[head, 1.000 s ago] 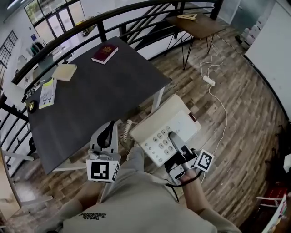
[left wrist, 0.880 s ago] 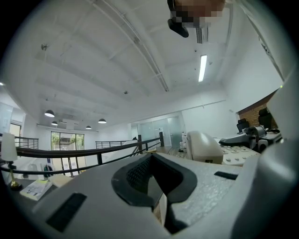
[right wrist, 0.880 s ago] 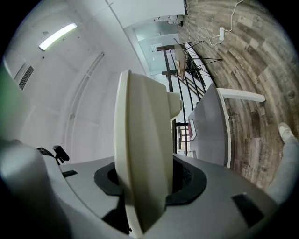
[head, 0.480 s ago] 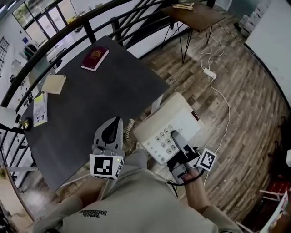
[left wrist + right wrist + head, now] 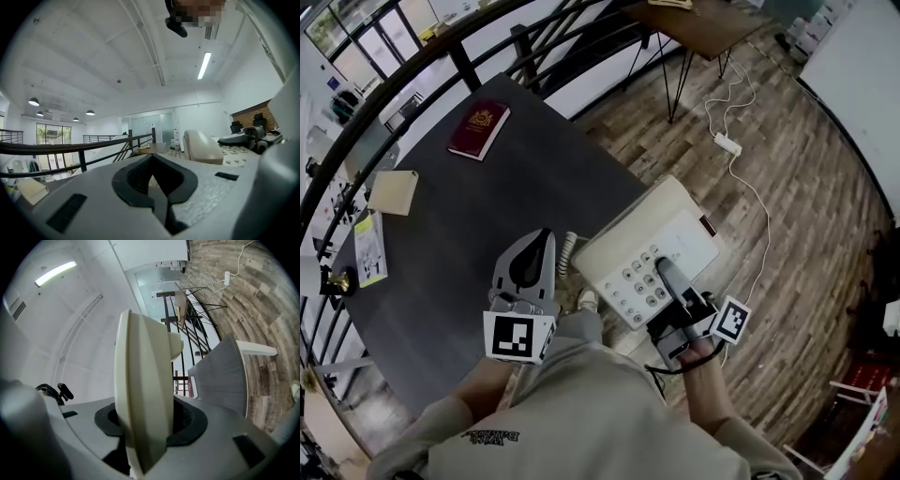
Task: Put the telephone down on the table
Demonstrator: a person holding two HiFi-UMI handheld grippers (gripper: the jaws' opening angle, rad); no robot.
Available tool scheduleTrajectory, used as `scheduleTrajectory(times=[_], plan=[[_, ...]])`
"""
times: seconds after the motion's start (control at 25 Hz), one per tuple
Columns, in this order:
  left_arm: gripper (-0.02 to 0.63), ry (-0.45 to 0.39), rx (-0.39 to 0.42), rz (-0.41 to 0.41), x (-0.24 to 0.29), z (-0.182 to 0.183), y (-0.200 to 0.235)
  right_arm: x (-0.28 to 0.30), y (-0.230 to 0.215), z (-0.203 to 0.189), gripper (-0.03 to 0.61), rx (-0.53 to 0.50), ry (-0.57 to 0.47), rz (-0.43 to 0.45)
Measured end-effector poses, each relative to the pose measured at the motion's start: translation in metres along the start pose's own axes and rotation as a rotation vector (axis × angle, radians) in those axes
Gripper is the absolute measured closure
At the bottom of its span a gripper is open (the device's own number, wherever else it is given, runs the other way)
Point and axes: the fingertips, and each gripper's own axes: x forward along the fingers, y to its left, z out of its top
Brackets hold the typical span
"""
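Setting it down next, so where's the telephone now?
Head view, right of centre: the telephone is held in the right gripper, just beside the dark table.

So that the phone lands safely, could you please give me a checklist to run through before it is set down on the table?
1. Grip: ok. The right gripper is shut on the edge of the cream push-button telephone.
2. Telephone above the dark grey table: not ok. It hangs beside the table's near corner, mostly over the wooden floor.
3. Landing spot: ok. The red book and the beige notepad lie far across the table.
4. Left gripper out of the way: ok. It is shut on nothing, above the table's near edge.
5. Coiled cord free of the table edge: cannot tell.
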Motion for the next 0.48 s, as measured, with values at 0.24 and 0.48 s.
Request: scheduleTrajectory(times=[0.24, 0.48], plan=[[0.611, 0.007, -0.018, -0.017, 0.035, -0.005, 0.031, 0.045, -0.009, 0.016, 0.382, 0.003, 0.008, -0.010], [0.611, 0.017, -0.047, -0.005, 0.059, -0.006, 0.060, 0.082, -0.015, 0.028, 0.382, -0.002, 0.019, -0.035]])
